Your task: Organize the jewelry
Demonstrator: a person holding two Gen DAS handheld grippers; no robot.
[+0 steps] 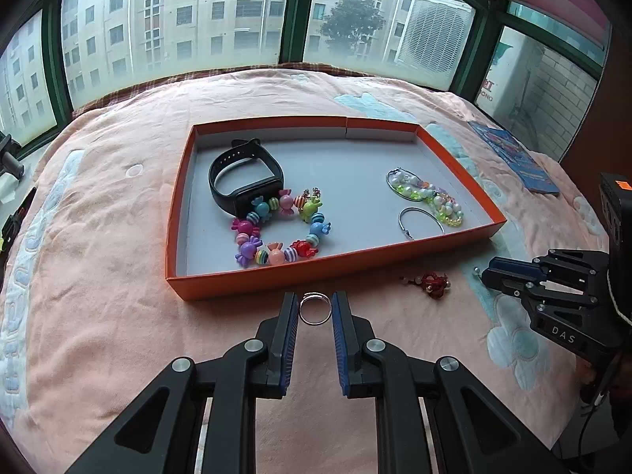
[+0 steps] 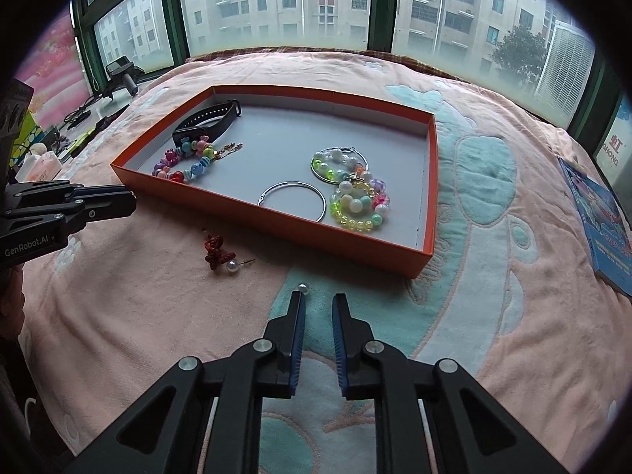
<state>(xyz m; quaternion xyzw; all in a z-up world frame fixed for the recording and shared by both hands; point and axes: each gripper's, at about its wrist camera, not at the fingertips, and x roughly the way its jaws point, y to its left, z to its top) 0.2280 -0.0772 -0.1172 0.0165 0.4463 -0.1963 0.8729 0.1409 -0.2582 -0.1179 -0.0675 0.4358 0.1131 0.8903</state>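
An orange tray (image 1: 276,276) (image 2: 252,213) on the pink bedspread holds a black watch band (image 1: 245,175), a candy-bead bracelet (image 1: 280,233), pearl-and-green bead bracelets (image 1: 430,193) (image 2: 355,193) and a silver hoop (image 1: 420,221) (image 2: 294,199). My left gripper (image 1: 315,308) is open, its pads on either side of a silver ring (image 1: 315,308) lying on the bedspread in front of the tray. A red knot earring with a pearl (image 1: 430,282) (image 2: 219,254) lies between the grippers. My right gripper (image 2: 318,300) is open, a small pearl stud (image 2: 302,287) at its left fingertip.
A blue booklet (image 1: 513,156) (image 2: 600,217) lies to the right of the tray. Windows run along the far side of the bed. A cluttered side table (image 2: 59,138) with cables and boxes stands at the left.
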